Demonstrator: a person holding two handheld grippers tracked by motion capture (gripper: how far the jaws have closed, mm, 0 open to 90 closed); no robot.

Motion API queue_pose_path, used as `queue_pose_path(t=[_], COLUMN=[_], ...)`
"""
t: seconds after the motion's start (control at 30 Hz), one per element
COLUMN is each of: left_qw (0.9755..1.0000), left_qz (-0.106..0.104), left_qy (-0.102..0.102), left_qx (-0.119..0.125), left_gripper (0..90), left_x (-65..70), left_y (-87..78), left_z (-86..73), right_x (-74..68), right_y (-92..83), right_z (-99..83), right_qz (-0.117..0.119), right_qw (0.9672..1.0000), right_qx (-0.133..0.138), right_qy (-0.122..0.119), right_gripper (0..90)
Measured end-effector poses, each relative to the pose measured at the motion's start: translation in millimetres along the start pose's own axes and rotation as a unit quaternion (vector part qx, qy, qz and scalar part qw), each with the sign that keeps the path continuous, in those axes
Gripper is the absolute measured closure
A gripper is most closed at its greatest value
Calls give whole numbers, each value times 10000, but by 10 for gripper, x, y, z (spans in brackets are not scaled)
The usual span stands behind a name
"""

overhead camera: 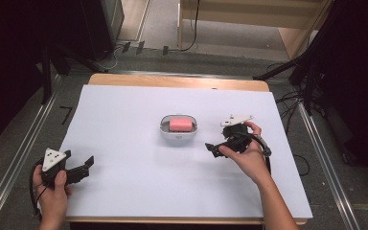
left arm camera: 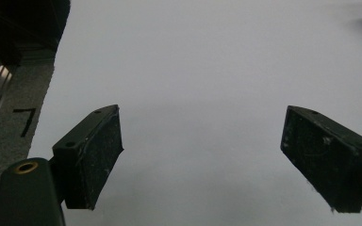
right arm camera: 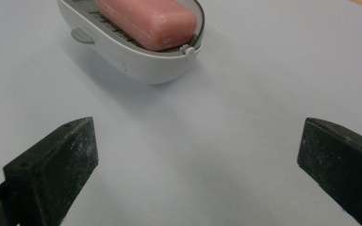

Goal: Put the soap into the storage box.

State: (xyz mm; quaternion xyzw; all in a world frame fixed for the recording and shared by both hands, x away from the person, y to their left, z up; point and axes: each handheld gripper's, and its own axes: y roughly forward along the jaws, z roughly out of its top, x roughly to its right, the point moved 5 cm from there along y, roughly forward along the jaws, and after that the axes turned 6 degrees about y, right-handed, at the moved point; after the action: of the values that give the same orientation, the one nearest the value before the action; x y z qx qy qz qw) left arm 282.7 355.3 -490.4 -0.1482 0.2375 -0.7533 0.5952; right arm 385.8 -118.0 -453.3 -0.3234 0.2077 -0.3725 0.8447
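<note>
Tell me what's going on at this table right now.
A person holds a pair of tongs in each hand over a white-covered table. Both are open and hold nothing. The right tongs point at a white soap dish holding a pink soap bar, stopping short of it. The left tongs sit near the table's front left corner.

High view looks down over the table (overhead camera: 124, 110); right tongs' view sits close to the shared soap dish (right arm camera: 136, 61).
</note>
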Motion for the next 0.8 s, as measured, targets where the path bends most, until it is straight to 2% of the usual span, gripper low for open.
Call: queue_pose_path(t=[0.33,0.8], left_qw=[10000,10000], left_qz=[11,19], left_qy=[6,23], left_qx=[-6,-21], left_gripper=[140,139], left_x=[0,1], left_y=[0,-3], left_z=[0,-1], right_x=[-20,107], right_y=[-58,-169], right_z=[-199,-557], right_qz=[6,-162], right_qw=[9999,9987], right_qx=[49,102], right_qy=[140,471], right_gripper=[0,0])
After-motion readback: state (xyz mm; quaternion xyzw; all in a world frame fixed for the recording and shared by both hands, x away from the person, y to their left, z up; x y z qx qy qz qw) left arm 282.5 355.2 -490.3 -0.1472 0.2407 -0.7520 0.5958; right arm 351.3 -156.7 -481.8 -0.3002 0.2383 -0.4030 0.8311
